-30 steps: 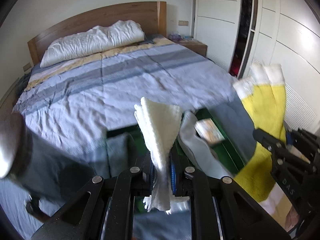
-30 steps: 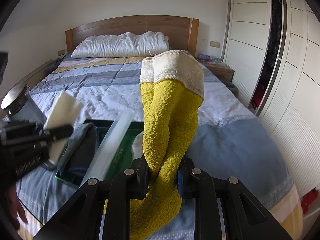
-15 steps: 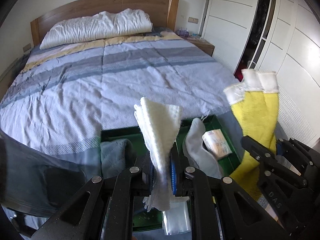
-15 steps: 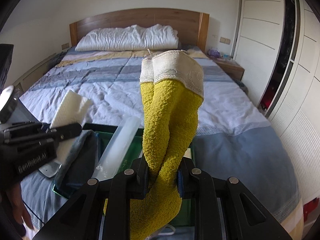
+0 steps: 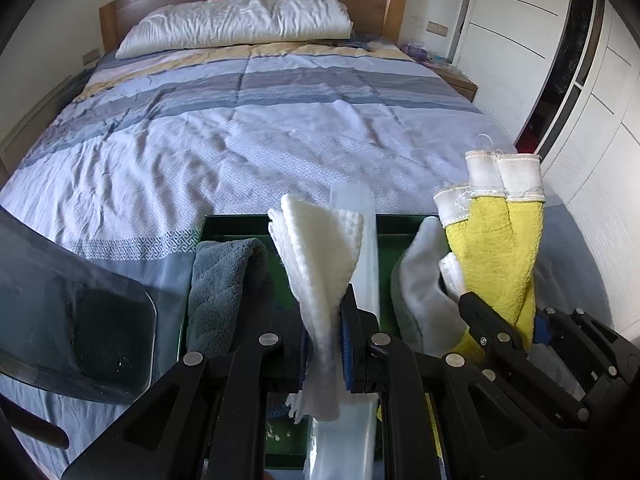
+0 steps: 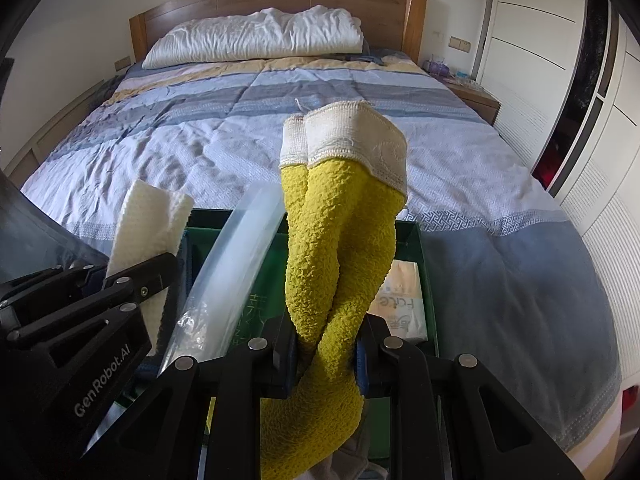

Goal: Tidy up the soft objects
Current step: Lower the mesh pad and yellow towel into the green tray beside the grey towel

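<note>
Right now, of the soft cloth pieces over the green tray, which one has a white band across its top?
The yellow cloth clamped in the right gripper. The white cloth in the left gripper is plain, as is the grey towel in the tray.

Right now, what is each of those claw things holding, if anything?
Left gripper: closed on the white cloth.
Right gripper: closed on the yellow cloth.

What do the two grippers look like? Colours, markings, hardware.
Both are matte black, with angular, open-framed finger arms joined by round silver pivot bolts. The left gripper has blue pads on its fingers; the right gripper has blue pads too. The left one's body carries white "GenRobot.AI" lettering. No cables or sleeves show.
</note>
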The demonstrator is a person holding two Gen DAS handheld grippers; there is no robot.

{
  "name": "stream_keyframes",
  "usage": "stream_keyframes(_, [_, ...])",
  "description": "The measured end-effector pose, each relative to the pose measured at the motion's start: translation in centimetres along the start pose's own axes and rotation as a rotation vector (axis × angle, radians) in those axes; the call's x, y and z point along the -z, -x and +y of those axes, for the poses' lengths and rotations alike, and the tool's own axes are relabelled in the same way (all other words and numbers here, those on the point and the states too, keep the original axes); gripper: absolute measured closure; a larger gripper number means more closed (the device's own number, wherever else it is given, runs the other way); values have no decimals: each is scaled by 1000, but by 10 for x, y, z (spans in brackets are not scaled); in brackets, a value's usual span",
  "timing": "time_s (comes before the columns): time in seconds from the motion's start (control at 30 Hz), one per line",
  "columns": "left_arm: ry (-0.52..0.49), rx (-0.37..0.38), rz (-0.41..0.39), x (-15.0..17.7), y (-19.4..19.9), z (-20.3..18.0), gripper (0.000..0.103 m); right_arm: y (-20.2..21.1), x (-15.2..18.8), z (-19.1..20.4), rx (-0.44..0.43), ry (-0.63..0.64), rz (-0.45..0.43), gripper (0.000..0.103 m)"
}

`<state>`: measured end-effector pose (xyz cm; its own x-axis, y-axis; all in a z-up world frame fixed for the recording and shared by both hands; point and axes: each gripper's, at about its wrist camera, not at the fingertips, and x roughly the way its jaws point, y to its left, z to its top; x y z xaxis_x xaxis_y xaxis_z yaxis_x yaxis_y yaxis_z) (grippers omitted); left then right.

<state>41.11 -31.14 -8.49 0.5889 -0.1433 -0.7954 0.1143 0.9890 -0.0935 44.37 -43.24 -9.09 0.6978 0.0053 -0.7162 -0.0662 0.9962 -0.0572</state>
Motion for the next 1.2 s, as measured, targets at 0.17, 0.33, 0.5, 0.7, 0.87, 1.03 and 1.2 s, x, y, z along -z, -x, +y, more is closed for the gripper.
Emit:
stream_keyframes(0.17, [12, -17, 6, 4, -9, 4, 91, -12, 3, -1, -2, -7, 21, 82])
stream_keyframes(0.33, [11, -27, 13, 8, -15, 5, 91, -19, 7, -2, 3, -1, 36, 82])
stream_keyframes(0.5, [16, -34, 16, 10, -20, 6, 91, -28, 6, 0, 11, 16, 51, 82])
stream_keyframes(0.7, [11, -38, 21, 10, -25, 9, 91, -36, 6, 4, 18, 25, 63, 81])
stream_keyframes(0.87, [16, -39, 29, 10, -29, 10, 91, -42, 7, 5, 16, 25, 75, 81])
stream_keyframes(1.03, [16, -44, 37, 11, -33, 11, 90, -47, 7, 3, 17, 21, 81, 80])
stream_keyframes(1.2, [17, -54, 49, 12, -38, 13, 90, -54, 9, -1, 15, 6, 100, 80])
